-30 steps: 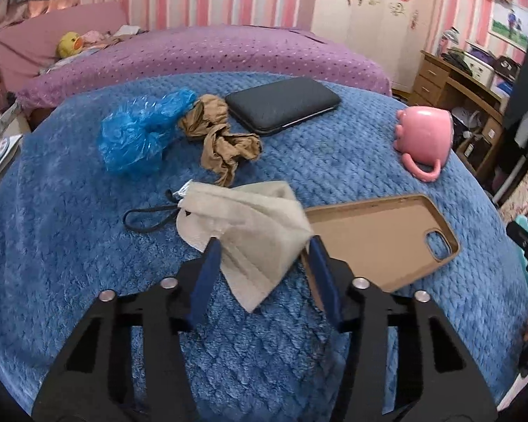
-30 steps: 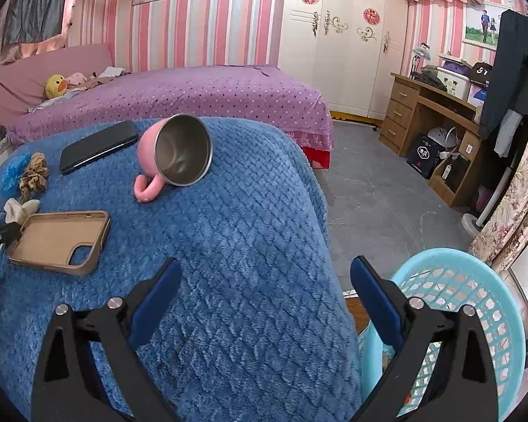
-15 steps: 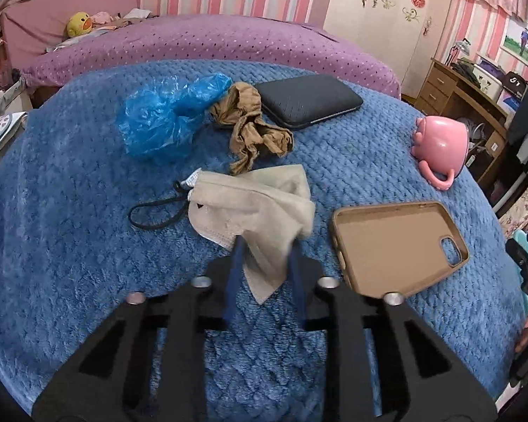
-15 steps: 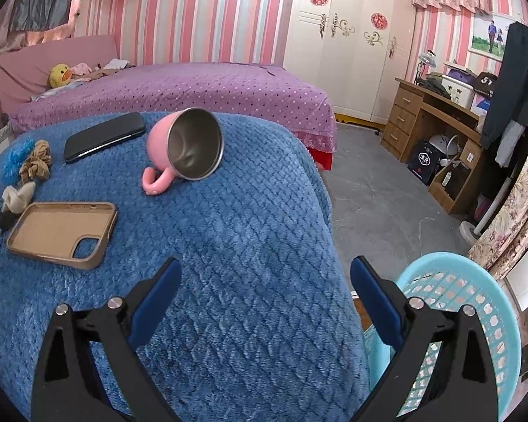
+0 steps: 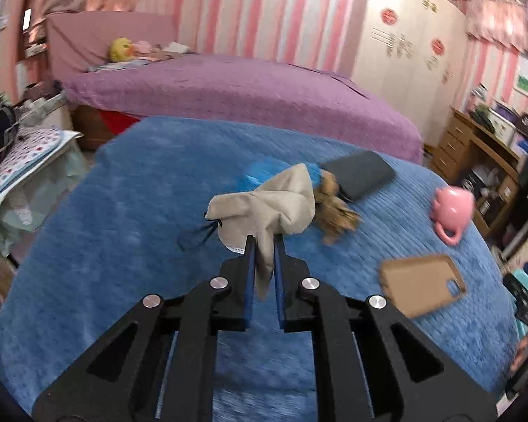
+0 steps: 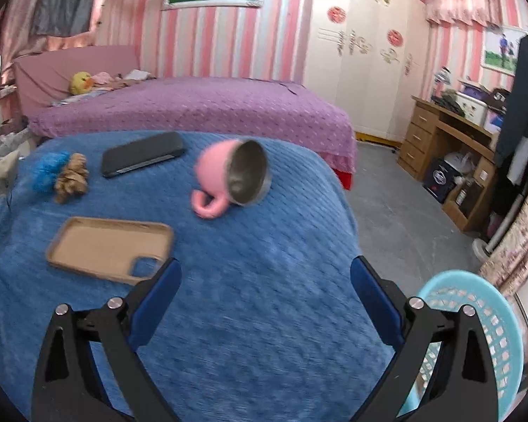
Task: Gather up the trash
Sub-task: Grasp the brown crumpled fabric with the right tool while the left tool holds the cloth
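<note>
My left gripper (image 5: 263, 242) is shut on a beige face mask (image 5: 274, 200) and holds it lifted above the blue blanket (image 5: 123, 218); its black ear loop (image 5: 197, 237) hangs down. Behind the mask lie a crumpled blue plastic bag (image 5: 260, 172) and crumpled brown paper (image 5: 334, 211). In the right wrist view the blue bag (image 6: 47, 172) and brown paper (image 6: 72, 177) lie at the far left. My right gripper (image 6: 265, 281) is open and empty over the blanket's near edge. A light blue basket (image 6: 489, 323) stands on the floor at lower right.
A tan phone case (image 6: 112, 248), a tipped pink mug (image 6: 228, 179) and a dark phone (image 6: 142, 158) lie on the blanket. A purple bed (image 6: 193, 109) is behind. A wooden desk (image 6: 450, 144) stands at the right.
My left gripper closed on the face mask and lifted it off the blanket. The right gripper shifted a little toward the table and stayed open.
</note>
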`<move>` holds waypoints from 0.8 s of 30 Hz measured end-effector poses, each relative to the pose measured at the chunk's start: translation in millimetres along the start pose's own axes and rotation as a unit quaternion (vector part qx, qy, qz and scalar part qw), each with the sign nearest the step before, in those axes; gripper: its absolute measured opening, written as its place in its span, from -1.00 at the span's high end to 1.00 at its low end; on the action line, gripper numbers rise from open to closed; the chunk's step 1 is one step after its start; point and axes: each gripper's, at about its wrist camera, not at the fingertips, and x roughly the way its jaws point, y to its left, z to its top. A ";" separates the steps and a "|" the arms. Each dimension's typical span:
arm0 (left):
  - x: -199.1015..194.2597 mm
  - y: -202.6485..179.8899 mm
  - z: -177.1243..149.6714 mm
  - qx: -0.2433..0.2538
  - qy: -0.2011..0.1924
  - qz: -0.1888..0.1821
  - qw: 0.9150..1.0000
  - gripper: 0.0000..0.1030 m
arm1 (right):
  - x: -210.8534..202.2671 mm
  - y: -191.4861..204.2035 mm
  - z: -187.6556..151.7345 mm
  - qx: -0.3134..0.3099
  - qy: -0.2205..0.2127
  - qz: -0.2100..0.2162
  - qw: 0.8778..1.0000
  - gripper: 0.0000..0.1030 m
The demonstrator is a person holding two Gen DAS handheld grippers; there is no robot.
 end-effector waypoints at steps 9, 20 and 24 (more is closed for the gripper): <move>11.9 45.4 14.7 -0.018 -0.020 0.057 0.998 0.84 | 16.9 101.0 39.6 -0.050 -0.023 0.042 0.998 -0.84; 16.0 63.0 23.0 -0.013 -0.041 0.058 0.997 0.84 | 77.1 201.1 61.9 -0.086 0.001 0.095 0.992 -0.83; 15.5 65.7 24.7 -0.022 -0.046 0.042 0.998 0.84 | 98.6 226.3 64.6 -0.102 0.022 0.098 0.990 -0.79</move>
